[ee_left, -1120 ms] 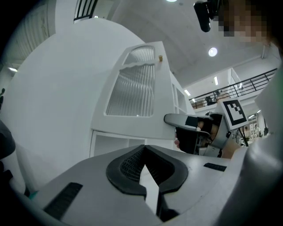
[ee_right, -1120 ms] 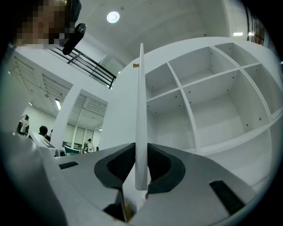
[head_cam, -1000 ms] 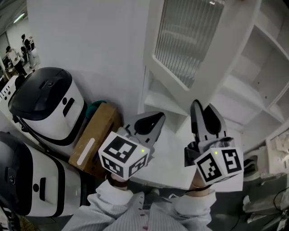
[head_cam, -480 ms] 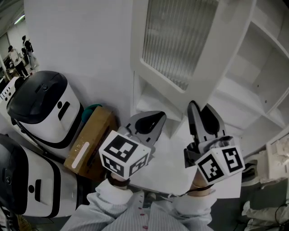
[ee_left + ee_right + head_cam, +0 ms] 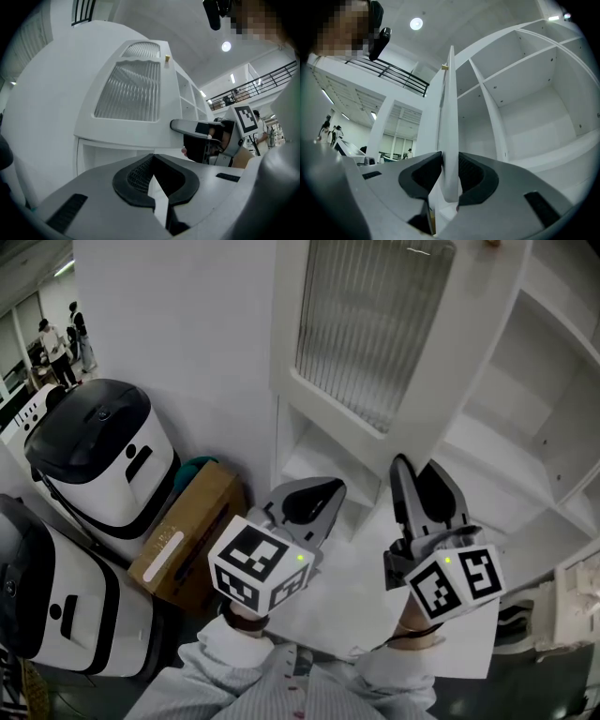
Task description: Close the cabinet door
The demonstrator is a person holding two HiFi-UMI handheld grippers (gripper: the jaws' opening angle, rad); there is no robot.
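two grippers are held out before a white cabinet (image 5: pixel 553 381) with bare shelves; the cabinet door (image 5: pixel 375 343), with a ribbed glass pane, stands swung out, its free edge toward the right gripper (image 5: pixel 418 470); that gripper's fingers (image 5: pixel 417 176) pinch the door's thin edge between their pads and have just been easing apart a little; the left gripper (image 5: pixel 317 491) is near the door's lower rail, its fingers (image 5: pixel 136 180) pressed together on nothing
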